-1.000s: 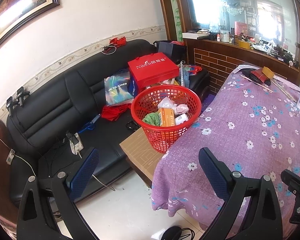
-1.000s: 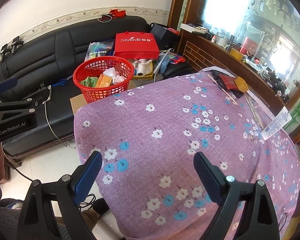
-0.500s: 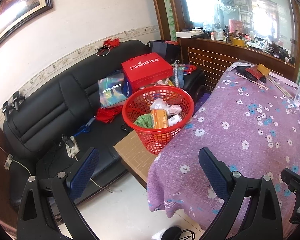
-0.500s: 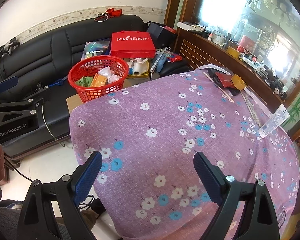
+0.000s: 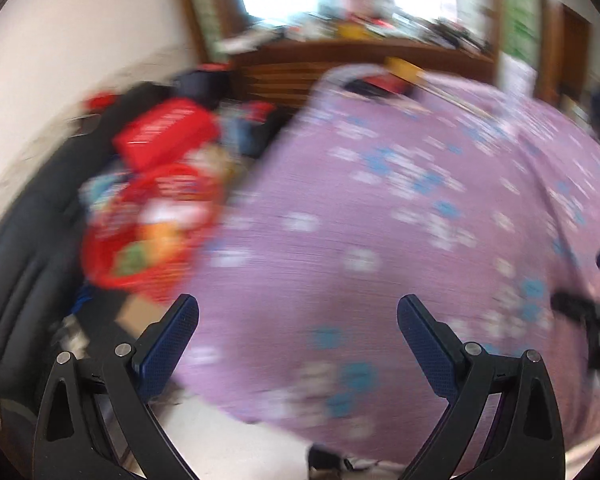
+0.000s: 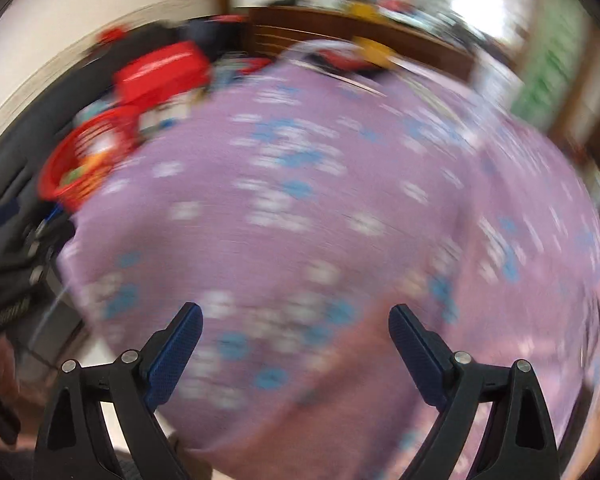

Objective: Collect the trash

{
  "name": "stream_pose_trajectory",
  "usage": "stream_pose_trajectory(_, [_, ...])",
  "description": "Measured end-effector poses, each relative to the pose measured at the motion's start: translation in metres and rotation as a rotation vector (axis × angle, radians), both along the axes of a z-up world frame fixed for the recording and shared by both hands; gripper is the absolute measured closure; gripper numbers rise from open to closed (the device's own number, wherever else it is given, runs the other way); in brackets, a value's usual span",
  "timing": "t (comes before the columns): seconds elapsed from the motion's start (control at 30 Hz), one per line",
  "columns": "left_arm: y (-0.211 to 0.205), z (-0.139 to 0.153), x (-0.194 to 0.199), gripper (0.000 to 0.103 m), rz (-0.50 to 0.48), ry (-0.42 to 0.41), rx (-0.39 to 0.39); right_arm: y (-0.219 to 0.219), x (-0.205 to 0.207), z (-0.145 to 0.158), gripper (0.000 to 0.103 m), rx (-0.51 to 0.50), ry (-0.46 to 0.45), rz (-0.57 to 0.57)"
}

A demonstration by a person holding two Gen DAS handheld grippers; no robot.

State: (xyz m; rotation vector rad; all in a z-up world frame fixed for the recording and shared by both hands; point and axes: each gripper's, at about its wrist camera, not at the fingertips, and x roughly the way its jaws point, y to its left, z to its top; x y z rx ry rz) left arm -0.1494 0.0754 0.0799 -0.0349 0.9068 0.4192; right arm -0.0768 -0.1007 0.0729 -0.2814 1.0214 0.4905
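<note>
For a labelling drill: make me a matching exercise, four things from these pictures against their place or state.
Things:
1. red plastic mesh basket
2. purple cloth with white and blue flowers
3. red rectangular box with white lettering
4. right gripper

Places or states:
A. open, holding nothing
B. covers the table, fills most of the view
C. at the cloth's left edge, holds trash
D. behind the basket, near the black sofa

Pairs: 1-C, 2-B, 3-D, 4-A
</note>
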Motion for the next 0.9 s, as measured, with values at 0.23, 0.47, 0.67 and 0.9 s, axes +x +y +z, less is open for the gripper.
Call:
stream_pose_trajectory(0.23, [-0.073,-0.043,0.085,0.004,-0.277,0.062,-0.075,-0.116,0.046,-0.045,0.007,-0.015,0.023,-0.402])
stream_pose_trajectory(0.47, [-0.098,-0.064,0.133,0.004,-0.328,0.088,-0.117,-0.138,0.072,-0.064,0.000,0.026,0.002,-0.510])
stream_pose_trajectory(0.67, [-0.094,-0.076,0.142,0.001,-0.322,0.090,-0.171,-0.126,0.080,-0.066,0.000,-0.002,-0.046,-0.493])
stream_pose_trajectory(0.9, [-0.090,-0.078,0.145,0.000,-0.328,0.063,-0.173,-0.125,0.081,-0.067,0.000,0.001,-0.045,-0.495])
